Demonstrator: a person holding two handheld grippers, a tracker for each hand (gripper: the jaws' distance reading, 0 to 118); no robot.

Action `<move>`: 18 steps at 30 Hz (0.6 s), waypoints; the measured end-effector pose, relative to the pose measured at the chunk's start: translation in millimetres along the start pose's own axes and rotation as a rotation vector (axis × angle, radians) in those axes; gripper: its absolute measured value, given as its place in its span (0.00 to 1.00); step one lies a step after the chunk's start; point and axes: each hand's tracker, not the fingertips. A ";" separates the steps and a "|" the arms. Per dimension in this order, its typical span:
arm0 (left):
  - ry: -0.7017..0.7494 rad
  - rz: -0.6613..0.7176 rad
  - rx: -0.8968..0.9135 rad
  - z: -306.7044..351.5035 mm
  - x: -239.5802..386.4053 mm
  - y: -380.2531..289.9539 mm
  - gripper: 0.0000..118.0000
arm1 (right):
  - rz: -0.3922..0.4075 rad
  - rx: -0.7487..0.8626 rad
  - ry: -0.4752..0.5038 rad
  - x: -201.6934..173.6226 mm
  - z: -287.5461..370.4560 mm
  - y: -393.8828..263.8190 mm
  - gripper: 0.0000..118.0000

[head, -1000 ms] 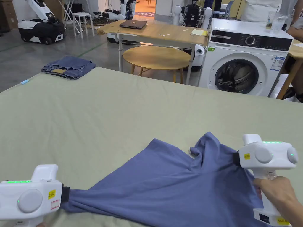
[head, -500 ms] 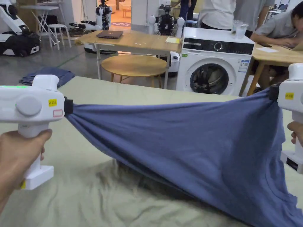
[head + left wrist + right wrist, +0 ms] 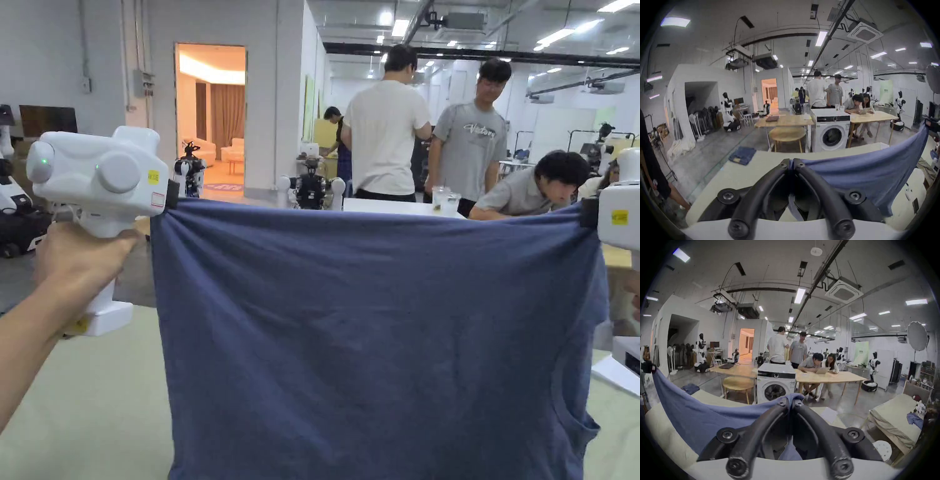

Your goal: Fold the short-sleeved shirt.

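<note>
Blue short-sleeved cotton shirt point(image 3: 375, 337) held up in the air, spread flat like a curtain between both tools, lower part hanging down in front of the pale green cloth-covered table point(image 3: 81, 400). Top edge stretched nearly level, slightly sagging in the middle; a sleeve opening visible low on the right side. White handheld left gripper point(image 3: 172, 203) at the top left corner of the fabric, black jaws pressed together on a bunched fold, gripped by a hand point(image 3: 78, 265) around its handle. Same pinch seen close in the left gripper view point(image 3: 791, 164), blue cloth trapped between the two tips. White right gripper point(image 3: 587, 214) at the top right corner, likewise clamped on the fabric, confirmed in the right gripper view point(image 3: 790, 400). Behind, a white front-loading washing machine point(image 3: 831, 129), a round wooden table point(image 3: 786, 135), folded denim jeans point(image 3: 743, 155) on the far table corner, and several people point(image 3: 387, 125) around a wooden desk.
</note>
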 end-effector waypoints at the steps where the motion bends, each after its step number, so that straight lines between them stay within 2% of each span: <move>1: 0.011 0.004 0.007 -3.5 -0.3 7.4 0.00 | -0.003 0.004 -0.003 0.0 -2.4 7.3 0.01; 11: 0.039 0.017 0.099 -28.5 -5.6 77.9 0.00 | -0.018 0.083 -0.019 -9.5 -46.3 70.0 0.01; 18: 0.055 -0.016 0.122 -54.0 -1.5 82.5 0.00 | -0.022 0.100 -0.032 -16.6 -70.0 71.2 0.01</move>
